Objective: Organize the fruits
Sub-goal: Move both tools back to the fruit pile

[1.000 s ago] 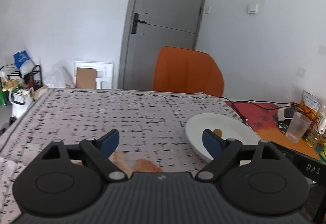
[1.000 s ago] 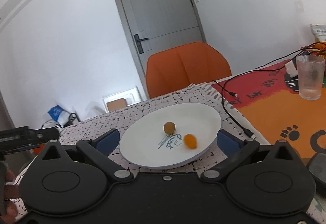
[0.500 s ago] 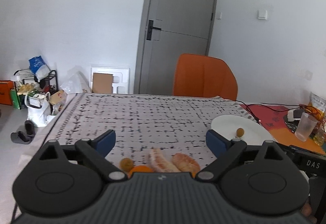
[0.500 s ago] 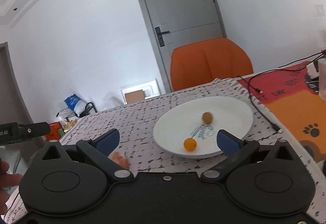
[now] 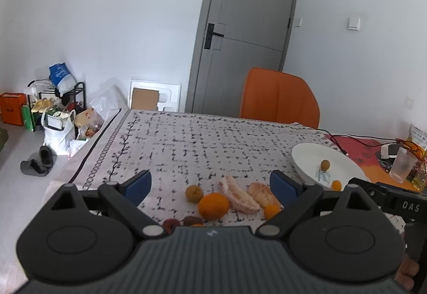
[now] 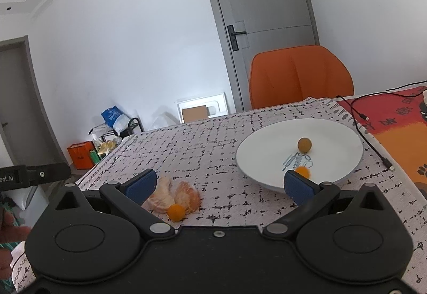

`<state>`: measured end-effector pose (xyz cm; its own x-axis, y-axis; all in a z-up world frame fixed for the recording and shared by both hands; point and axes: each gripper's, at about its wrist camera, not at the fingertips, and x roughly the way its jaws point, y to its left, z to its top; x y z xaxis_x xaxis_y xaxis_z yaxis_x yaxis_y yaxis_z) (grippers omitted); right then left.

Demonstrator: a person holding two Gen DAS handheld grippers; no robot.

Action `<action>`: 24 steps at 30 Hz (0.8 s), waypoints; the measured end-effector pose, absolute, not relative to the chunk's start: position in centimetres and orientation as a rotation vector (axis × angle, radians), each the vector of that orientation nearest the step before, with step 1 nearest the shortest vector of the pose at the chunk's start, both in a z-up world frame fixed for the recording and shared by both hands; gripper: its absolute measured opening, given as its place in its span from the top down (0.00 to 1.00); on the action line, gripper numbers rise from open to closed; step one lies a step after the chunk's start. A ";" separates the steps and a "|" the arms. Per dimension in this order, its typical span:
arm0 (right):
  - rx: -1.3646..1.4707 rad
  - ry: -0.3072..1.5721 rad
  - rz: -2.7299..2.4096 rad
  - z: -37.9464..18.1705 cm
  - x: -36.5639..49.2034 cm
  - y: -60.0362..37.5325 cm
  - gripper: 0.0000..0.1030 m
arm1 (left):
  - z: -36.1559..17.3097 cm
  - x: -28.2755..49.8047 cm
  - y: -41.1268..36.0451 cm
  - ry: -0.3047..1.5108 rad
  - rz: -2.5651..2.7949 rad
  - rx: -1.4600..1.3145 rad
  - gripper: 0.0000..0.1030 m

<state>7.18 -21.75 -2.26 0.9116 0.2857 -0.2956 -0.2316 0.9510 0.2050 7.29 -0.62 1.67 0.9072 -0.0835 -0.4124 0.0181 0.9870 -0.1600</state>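
Both grippers stand spread wide, nothing between the pads: left gripper [image 5: 210,184] above the loose fruit pile [image 5: 226,200] at lower centre, its jaws just widened; right gripper [image 6: 218,184] lower centre. Beyond, mid-right, the round white ceramic plate [image 6: 267,149] holds a brown longan [image 6: 304,144] and small orange kumquat [image 6: 303,171]. Bare patterned tablecloth [image 5: 200,139] stretches to the far edge.

Glossy white plate [image 6: 267,149] on a matt printed cloth tablecloth [image 6: 213,149].
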 end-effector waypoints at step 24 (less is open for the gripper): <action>0.103 0.433 0.326 -4.9 7.9 -19.3 0.00 | -3.2 7.1 0.9 0.507 -0.015 -0.193 0.10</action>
